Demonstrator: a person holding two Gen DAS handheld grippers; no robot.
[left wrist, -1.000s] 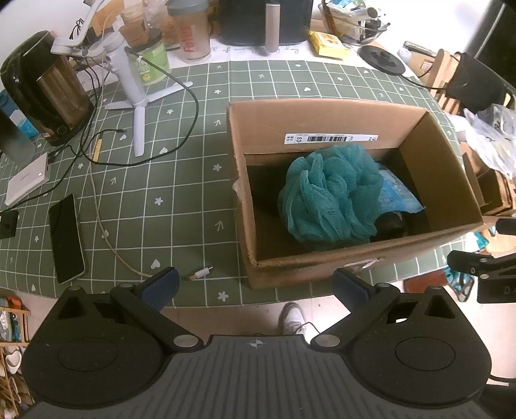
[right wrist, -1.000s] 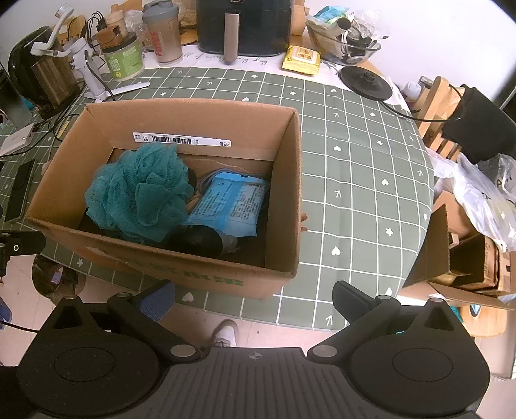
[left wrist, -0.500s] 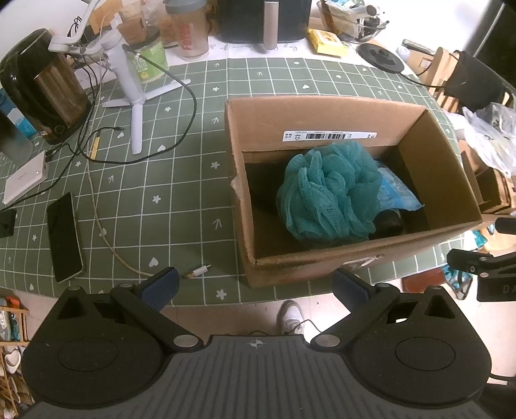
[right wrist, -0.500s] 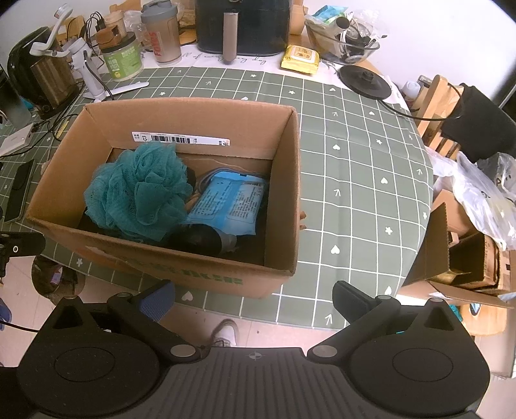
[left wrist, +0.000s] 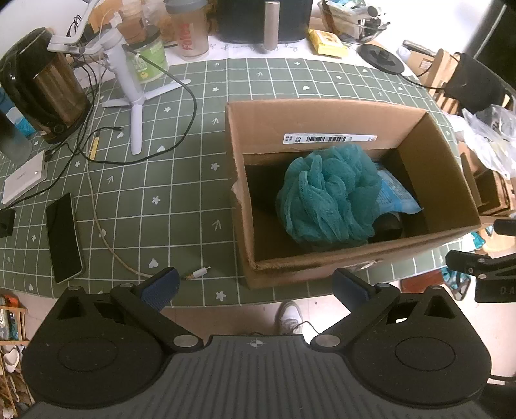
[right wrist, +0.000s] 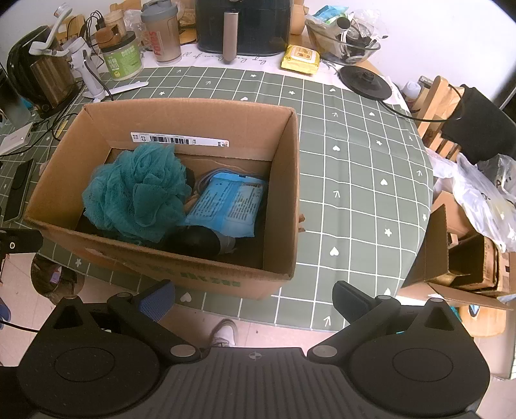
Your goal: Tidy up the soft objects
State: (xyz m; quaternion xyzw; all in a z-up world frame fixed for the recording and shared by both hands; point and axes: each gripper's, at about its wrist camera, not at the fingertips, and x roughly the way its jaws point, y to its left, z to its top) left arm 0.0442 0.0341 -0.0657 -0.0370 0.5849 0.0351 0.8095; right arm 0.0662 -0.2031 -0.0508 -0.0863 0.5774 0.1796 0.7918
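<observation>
An open cardboard box [left wrist: 325,119] [right wrist: 283,180] stands on the green checked tablecloth [left wrist: 180,193]. Inside it lie a teal mesh bath sponge [left wrist: 329,193] [right wrist: 138,190], a blue soft pack [right wrist: 229,203] [left wrist: 396,193] and a dark rolled item [right wrist: 196,238]. My left gripper [left wrist: 254,287] is open and empty, held off the table's near edge in front of the box. My right gripper [right wrist: 253,299] is open and empty, also just before the box's near wall.
A phone [left wrist: 63,238], cables [left wrist: 106,222], a white tripod [left wrist: 135,106], a black kettle [left wrist: 42,87] and a power bank [left wrist: 24,177] lie left of the box. Jars, a shaker and an air fryer [right wrist: 245,25] stand at the back. Boxes and bags [right wrist: 467,258] sit right of the table.
Both grippers have barely shifted; the box sits a touch lower in both views. Nothing was taken hold of or let go.
</observation>
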